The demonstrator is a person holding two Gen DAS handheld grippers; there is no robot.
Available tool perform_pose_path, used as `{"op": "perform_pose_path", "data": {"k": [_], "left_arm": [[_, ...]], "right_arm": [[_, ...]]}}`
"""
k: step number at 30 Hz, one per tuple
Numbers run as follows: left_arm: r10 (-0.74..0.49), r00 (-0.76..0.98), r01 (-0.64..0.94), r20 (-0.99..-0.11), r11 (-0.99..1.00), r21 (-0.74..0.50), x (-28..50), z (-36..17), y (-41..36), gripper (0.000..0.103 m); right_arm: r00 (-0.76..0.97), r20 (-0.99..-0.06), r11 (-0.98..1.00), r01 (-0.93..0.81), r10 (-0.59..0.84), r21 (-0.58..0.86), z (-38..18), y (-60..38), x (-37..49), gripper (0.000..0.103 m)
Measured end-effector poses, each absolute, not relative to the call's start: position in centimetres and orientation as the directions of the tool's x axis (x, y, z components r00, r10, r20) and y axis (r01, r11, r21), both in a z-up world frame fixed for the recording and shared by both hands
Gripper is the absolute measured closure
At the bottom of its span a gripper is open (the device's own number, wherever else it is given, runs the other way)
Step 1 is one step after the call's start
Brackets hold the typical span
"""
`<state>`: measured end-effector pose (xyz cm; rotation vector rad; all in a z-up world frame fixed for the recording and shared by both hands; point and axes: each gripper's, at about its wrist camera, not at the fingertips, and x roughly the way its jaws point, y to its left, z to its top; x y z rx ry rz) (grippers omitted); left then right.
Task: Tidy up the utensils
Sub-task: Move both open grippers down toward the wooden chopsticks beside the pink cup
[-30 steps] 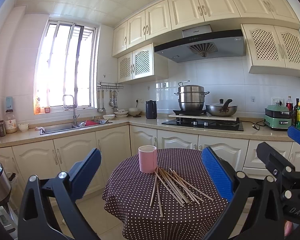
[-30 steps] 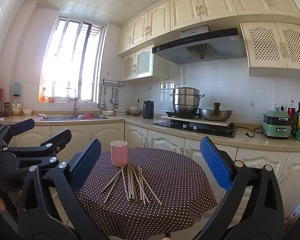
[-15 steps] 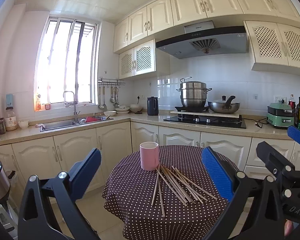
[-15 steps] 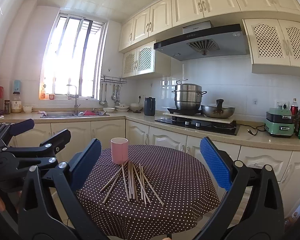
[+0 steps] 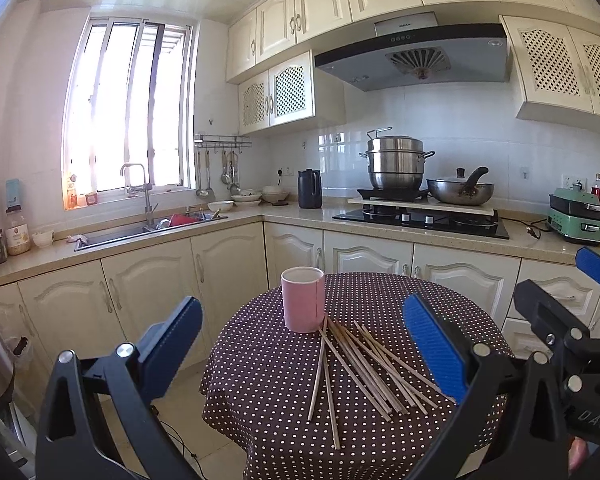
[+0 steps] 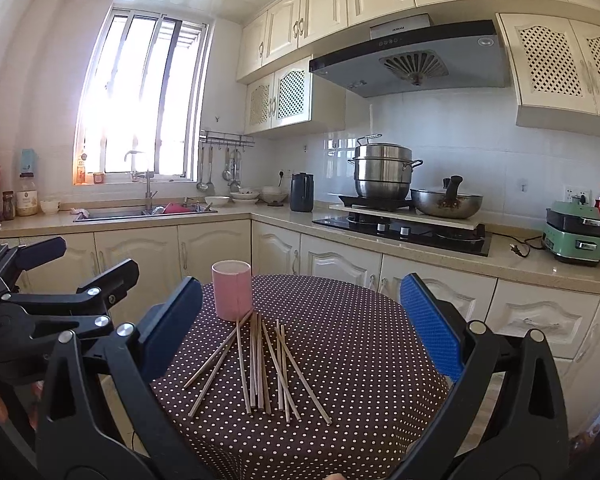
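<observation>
Closer to the table [image 5: 260, 380] now than a second ago, with the pink cup [image 5: 303, 299] and the chopsticks [image 5: 360, 364] larger and lower in both wrist views, nothing on the cloth shifted. Left gripper [image 5: 300, 344] spread wide and empty, well short of the table edge; right gripper [image 6: 300, 332] likewise splayed and carrying nothing, its blue pads [image 6: 428, 328] framing the pile from afar. Chopsticks loose in a fanned, overlapping heap on the dotted cloth, far ends touching or just beside the cup's base, near ends pointing toward the cameras. Cup upright, apparently empty, toward the far left of the tabletop. Probably still the approach, no stick lifted yet. Likely light, stiff and thin, so prone to rolling or skidding on the cloth and to pivoting in a pinch taken too near one end. Best taken near mid-length, or slightly toward the near end, across the stick, on one lying apart at the left fringe of the fan [image 6: 216, 364] rather than in the crossed middle. Cup light enough to tip if knocked; worth steadying with the other gripper.
</observation>
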<state>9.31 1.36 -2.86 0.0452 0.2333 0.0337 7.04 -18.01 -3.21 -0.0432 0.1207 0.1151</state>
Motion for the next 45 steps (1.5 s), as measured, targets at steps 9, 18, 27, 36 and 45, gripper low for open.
{"op": "perform_pose_path", "data": {"k": [9, 18, 27, 36, 45], "left_arm": [[0.003, 0.915, 0.018, -0.402, 0.999, 0.047, 15.8, -5.4, 0.8, 0.004], [-0.032, 0.822, 0.052, -0.568, 0.998, 0.020, 22.3, -9.4, 1.9, 0.004], [-0.155, 0.608, 0.121, -0.778, 0.987, -0.102, 29.5, -14.6, 4.4, 0.034], [-0.153, 0.450, 0.151, -0.880, 0.984, -0.094, 33.7, -19.3, 4.2, 0.055], [-0.134, 0.422, 0.156, -0.897, 0.985, -0.073, 37.6, -19.8, 3.5, 0.061]], "right_arm": [[0.951, -0.250, 0.981, -0.192, 0.181, -0.021, -4.9, -18.9, 12.9, 0.006], [0.861, -0.441, 0.964, -0.265, 0.253, 0.035, -8.4, -20.1, 20.5, 0.032], [0.659, -0.676, 0.931, -0.347, 0.330, 0.116, -13.3, -20.4, 28.1, 0.055], [0.510, -0.797, 0.915, -0.383, 0.324, 0.127, -16.4, -19.6, 32.8, 0.055], [0.439, -0.846, 0.914, -0.386, 0.302, 0.126, -18.2, -18.9, 35.7, 0.055]]}}
